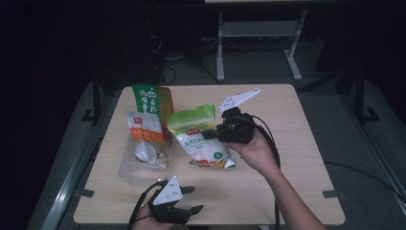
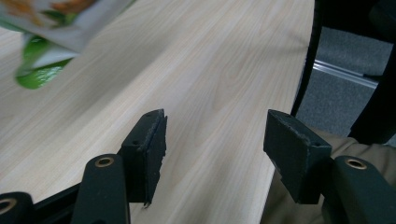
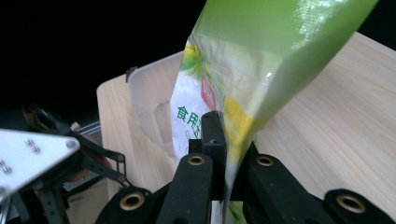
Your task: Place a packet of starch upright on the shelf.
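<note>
A green-and-white bag (image 1: 201, 136) hangs tilted just above the table, right of a clear plastic container (image 1: 129, 175). My right gripper (image 1: 208, 134) comes at it from the right and is shut on the bag's edge; in the right gripper view the jaws (image 3: 224, 126) pinch the bag (image 3: 243, 70), with the container (image 3: 149, 98) behind it. My left gripper (image 1: 191, 199) lies near the table's front edge, open with nothing between its fingers. In the left gripper view the jaws (image 2: 215, 140) stand apart over bare wood, and a corner of the bag (image 2: 42, 70) shows at the upper left.
Inside the container stand a white-and-orange packet (image 1: 142, 128) and a white scoop-like piece (image 1: 143, 152). A tall green packet (image 1: 147, 103) and an orange one (image 1: 166, 108) stand behind it. The wooden table (image 1: 287, 158) has free room on its right half. The surroundings are dark.
</note>
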`<action>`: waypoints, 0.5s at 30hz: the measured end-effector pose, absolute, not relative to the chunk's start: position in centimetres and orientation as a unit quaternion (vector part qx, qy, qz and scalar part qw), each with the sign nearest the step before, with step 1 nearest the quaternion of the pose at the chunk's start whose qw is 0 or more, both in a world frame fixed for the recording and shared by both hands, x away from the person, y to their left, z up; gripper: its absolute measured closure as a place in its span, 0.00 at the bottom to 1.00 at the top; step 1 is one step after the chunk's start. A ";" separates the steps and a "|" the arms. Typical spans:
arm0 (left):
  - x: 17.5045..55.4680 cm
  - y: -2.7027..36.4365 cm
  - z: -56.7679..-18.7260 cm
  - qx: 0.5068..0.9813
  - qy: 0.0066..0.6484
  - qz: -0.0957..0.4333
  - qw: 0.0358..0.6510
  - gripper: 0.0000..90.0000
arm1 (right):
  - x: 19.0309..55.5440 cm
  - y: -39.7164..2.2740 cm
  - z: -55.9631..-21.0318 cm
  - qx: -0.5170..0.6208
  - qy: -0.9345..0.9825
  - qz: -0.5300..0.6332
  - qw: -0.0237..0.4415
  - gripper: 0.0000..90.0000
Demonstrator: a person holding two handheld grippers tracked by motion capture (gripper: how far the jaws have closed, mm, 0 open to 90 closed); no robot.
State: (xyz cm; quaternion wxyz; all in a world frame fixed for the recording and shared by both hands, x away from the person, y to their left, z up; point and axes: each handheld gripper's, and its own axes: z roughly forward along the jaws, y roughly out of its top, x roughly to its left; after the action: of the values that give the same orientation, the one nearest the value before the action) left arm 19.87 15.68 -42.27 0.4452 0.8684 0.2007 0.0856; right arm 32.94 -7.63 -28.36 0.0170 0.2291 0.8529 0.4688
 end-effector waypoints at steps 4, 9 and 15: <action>19.7 15.6 -42.3 0.867 0.201 0.083 0.448 0.42 | 33.0 -6.7 -27.6 0.223 0.854 0.470 0.012 1.00; 19.7 15.5 -42.3 0.866 0.201 0.082 0.450 0.42 | 33.3 -5.6 -27.1 0.216 0.852 0.476 0.009 1.00; 19.7 15.6 -42.3 0.868 0.199 0.087 0.447 0.42 | 33.5 -4.4 -26.4 0.211 0.853 0.477 0.004 1.00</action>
State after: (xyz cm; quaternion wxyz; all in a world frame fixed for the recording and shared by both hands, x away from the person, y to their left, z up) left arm 19.67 15.57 -42.32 0.4466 0.8680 0.1987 0.0872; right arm 33.51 -4.38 -26.44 0.0039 0.2114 0.8529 0.4773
